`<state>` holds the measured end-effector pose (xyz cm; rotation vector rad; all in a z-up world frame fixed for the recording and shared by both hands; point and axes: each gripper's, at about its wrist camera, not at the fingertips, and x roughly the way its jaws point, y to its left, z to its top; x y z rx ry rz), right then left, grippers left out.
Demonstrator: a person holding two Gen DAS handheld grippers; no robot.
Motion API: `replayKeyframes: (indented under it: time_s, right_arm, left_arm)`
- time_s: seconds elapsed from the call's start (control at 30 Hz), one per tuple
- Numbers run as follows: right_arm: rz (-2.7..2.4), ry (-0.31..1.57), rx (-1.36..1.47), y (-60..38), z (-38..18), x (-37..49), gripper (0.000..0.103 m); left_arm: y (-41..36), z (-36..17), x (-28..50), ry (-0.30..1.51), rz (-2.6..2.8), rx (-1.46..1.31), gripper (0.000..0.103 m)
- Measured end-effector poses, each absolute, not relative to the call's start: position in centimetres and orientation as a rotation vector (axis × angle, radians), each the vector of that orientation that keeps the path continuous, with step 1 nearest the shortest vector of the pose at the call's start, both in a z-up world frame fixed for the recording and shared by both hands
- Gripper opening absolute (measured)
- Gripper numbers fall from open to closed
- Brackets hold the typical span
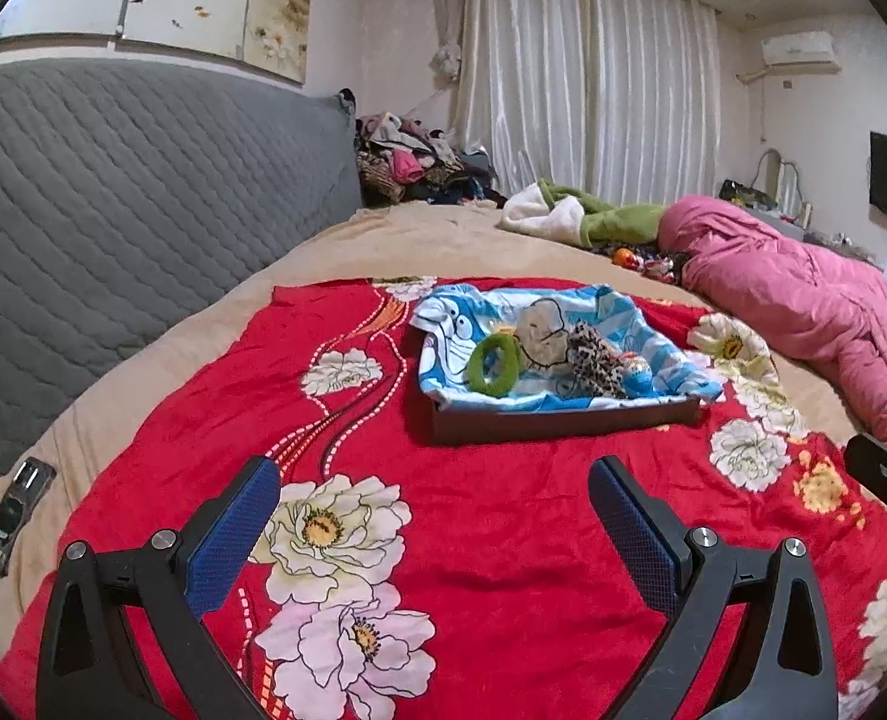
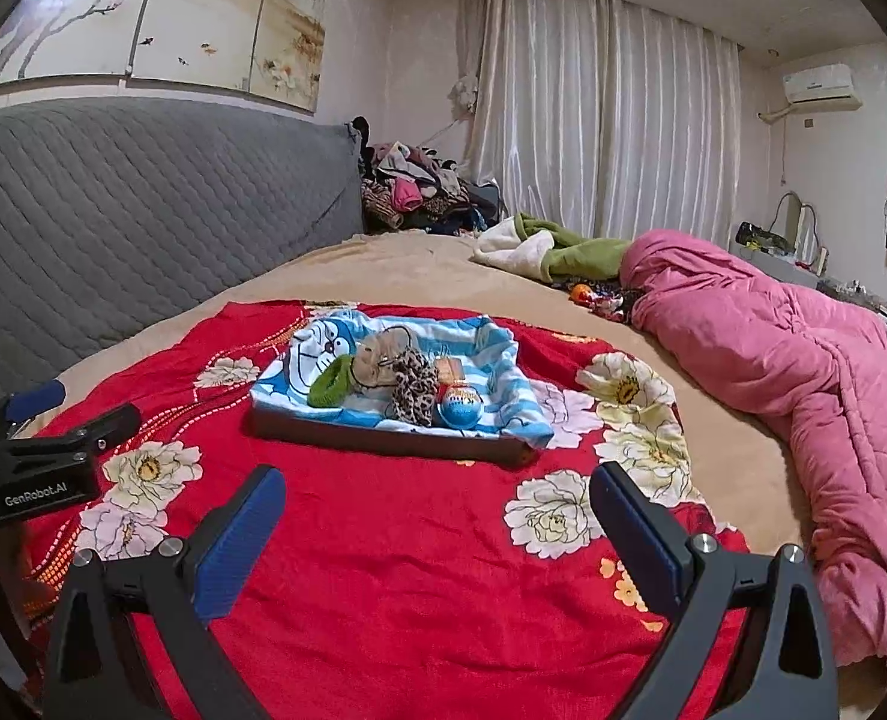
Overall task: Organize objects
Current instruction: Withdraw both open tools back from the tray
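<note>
A dark tray lined with a blue cartoon cloth sits on the red flowered blanket. In it lie a green hair tie, a leopard scrunchie, a beige item and a blue ball. My left gripper is open and empty, short of the tray. My right gripper is open and empty, just short of the tray's near edge.
A grey quilted headboard runs along the left. A pink duvet, a green and white blanket and small toys lie at the right. A clothes pile sits at the back. A key fob lies at the left.
</note>
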<state>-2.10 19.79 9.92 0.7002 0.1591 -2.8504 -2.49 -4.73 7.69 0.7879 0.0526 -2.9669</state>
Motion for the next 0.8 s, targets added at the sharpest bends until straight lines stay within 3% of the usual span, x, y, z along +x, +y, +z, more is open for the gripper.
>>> replayKeyframes:
  time_s: [0.8]
  right_arm:
    - [-2.827, 0.180, 0.802, 19.6, 5.9, -3.5, 0.102]
  left_arm:
    - [-5.0, 4.0, -3.7, 0.054, -2.937, 0.885, 0.102]
